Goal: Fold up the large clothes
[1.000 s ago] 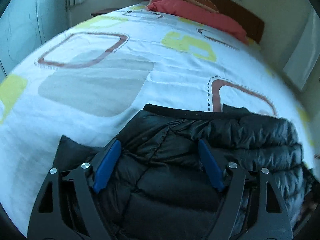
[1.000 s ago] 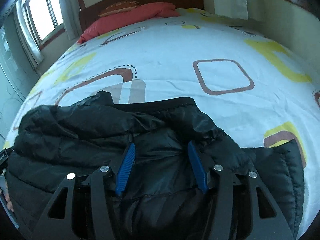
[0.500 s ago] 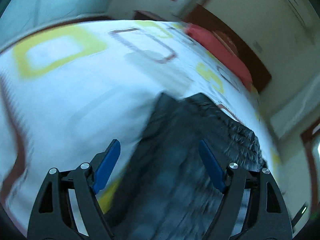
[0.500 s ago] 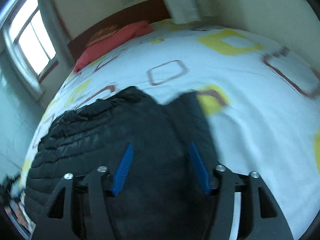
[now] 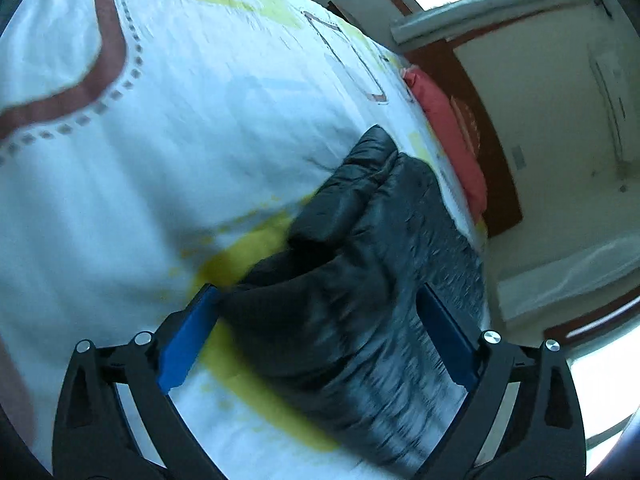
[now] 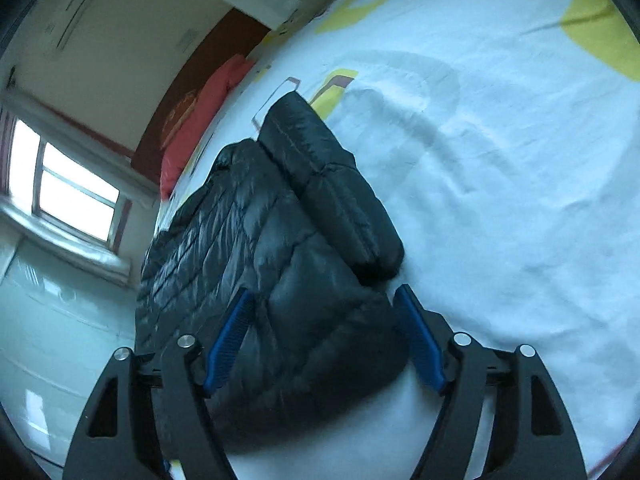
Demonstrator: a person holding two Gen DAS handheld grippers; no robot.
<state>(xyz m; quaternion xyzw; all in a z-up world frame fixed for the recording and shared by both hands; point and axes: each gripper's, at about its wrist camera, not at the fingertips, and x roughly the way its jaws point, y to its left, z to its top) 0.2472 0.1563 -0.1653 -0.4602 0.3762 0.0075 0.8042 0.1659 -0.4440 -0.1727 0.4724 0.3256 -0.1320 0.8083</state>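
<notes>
A black quilted puffer jacket [image 5: 360, 280] lies on the bed, its body folded over, and it also shows in the right wrist view [image 6: 280, 248]. One sleeve [image 6: 332, 192] lies along its right side and another sleeve [image 5: 352, 188] sticks out on its left side. My left gripper [image 5: 316, 308] is open, with the jacket's left edge between its blue pads [image 5: 184, 344]. My right gripper [image 6: 324, 312] is open, over the jacket's near right corner. Neither gripper is closed on the cloth.
The bed [image 5: 160, 140] has a white sheet with brown, yellow and grey rounded squares. A red pillow [image 5: 452, 136] lies by the dark wooden headboard [image 6: 208, 76]. A window [image 6: 68, 188] and a wall show beyond the bed.
Both grippers have swung outward to the jacket's two sides and tilted. The views were aimed up the bed over the jacket's middle; now each looks along a sleeve.
</notes>
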